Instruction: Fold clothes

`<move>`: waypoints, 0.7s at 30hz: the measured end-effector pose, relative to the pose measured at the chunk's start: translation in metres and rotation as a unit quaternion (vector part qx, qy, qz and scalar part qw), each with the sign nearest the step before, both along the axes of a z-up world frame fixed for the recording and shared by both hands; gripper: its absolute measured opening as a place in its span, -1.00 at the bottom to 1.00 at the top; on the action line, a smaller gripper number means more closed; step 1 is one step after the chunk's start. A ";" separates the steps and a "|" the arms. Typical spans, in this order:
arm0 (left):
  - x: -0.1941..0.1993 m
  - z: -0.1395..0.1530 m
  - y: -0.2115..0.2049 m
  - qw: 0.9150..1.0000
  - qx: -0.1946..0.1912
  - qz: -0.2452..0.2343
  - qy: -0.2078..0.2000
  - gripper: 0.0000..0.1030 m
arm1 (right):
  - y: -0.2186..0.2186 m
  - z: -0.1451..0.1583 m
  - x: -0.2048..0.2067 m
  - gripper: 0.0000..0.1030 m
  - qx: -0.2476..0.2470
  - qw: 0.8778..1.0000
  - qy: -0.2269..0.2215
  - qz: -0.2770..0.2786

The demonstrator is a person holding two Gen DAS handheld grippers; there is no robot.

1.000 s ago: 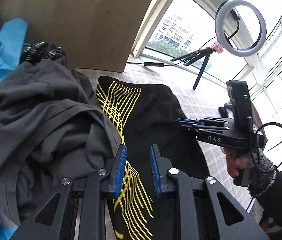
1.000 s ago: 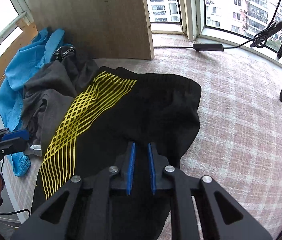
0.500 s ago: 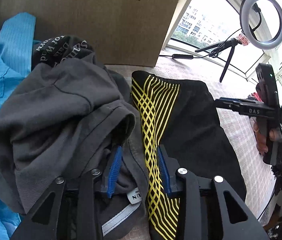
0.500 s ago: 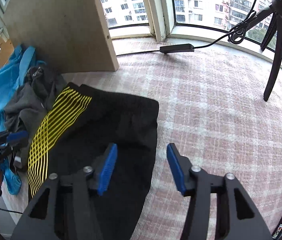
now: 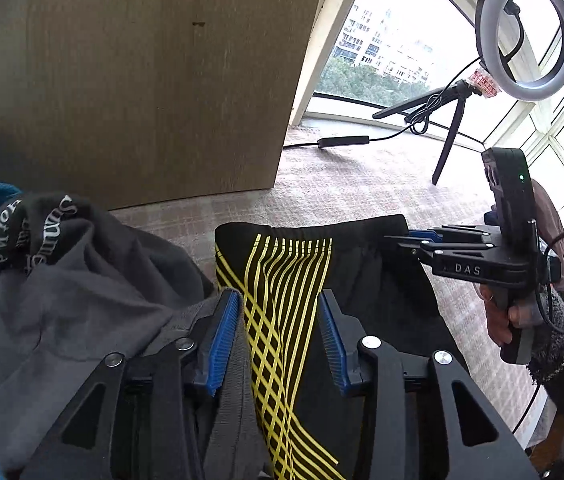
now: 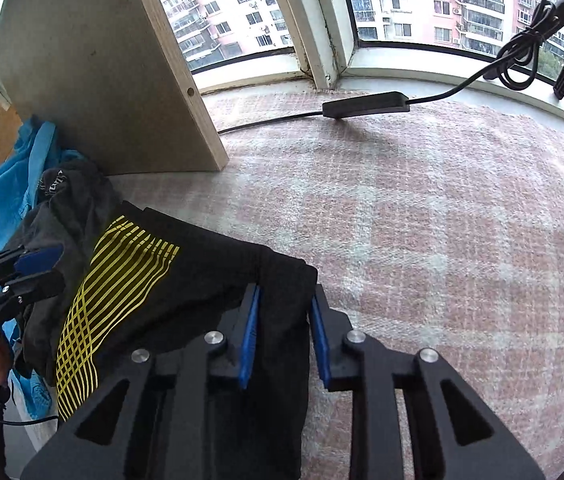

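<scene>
Black shorts (image 5: 366, 280) with yellow stripes lie flat on the checked carpet (image 6: 422, 240). My left gripper (image 5: 278, 320) hovers over their striped left side. Its jaws are opening, the stripes lie in the gap, and the blue pads (image 5: 222, 336) stand clear of the cloth. My right gripper (image 6: 284, 328) straddles the right edge of the shorts (image 6: 202, 272) near the waistband. Its jaws are closing with that edge between them, and a gap still shows. In the other wrist's view, each gripper also appears: the right gripper (image 5: 392, 238) and the left gripper (image 6: 48, 270).
A crumpled grey garment (image 5: 82, 300) and a blue one (image 6: 10, 184) are piled left of the shorts. A wooden board (image 5: 142, 80) stands upright behind them. A ring light (image 5: 530, 94) on a tripod, with its cable switch (image 6: 364, 104), stands by the windows at the right.
My left gripper has slid right, off the grey garment and onto the yellow stripes, and its jaws have widened. My right gripper reached the shorts' right edge, opened wide, then narrowed.
</scene>
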State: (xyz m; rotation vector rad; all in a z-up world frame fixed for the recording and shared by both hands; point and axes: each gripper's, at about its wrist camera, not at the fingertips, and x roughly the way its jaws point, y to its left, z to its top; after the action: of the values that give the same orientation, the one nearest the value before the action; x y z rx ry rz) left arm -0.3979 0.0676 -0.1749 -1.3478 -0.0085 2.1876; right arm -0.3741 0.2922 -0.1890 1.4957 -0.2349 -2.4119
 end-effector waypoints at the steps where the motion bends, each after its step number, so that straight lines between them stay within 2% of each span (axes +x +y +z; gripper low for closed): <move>1: -0.003 0.003 0.001 1.000 -0.002 -0.003 0.001 -0.25 | -0.001 0.001 0.002 -0.43 0.003 1.000 0.001 0.004; 4: -0.019 0.000 0.003 1.000 -0.027 -0.009 0.001 -0.12 | -0.001 -0.003 -0.003 -0.41 0.007 1.000 -0.002 0.015; 9: -0.047 -0.033 0.016 0.997 -0.063 -0.027 -0.040 -0.12 | 0.005 -0.011 -0.013 -0.32 -0.025 0.999 0.005 0.019; 11: -0.053 -0.043 0.023 0.995 -0.071 -0.045 -0.049 -0.06 | 0.003 -0.011 -0.014 -0.30 -0.026 0.999 0.011 0.028; 12: -0.055 -0.048 0.026 0.994 -0.074 -0.055 -0.054 0.00 | 0.003 -0.011 -0.014 -0.28 -0.025 0.999 0.013 0.034; 14: -0.056 -0.051 0.032 0.993 -0.073 -0.077 -0.058 0.39 | 0.003 -0.011 -0.015 -0.28 -0.027 0.999 0.015 0.044; 16: -0.055 -0.053 0.038 0.991 -0.070 -0.099 -0.059 0.58 | 0.005 -0.012 -0.015 -0.28 -0.036 0.998 0.016 0.048; 17: -0.053 -0.054 0.042 0.989 -0.078 -0.111 -0.053 0.60 | 0.006 -0.013 -0.016 -0.29 -0.043 0.998 0.016 0.049; 19: -0.042 -0.056 0.051 0.984 -0.111 -0.133 -0.023 0.55 | 0.006 -0.016 -0.017 -0.50 -0.059 0.997 0.016 0.051; 21: -0.035 -0.056 0.052 0.983 -0.125 -0.135 0.000 0.22 | 0.007 -0.015 -0.015 -0.66 -0.072 0.996 0.020 0.054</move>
State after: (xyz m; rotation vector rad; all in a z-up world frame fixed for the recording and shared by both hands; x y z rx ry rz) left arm -0.4334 0.1196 -0.2306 -1.3898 0.4387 2.0070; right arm -0.3893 0.2992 -0.2044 1.3603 -0.3033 -2.2866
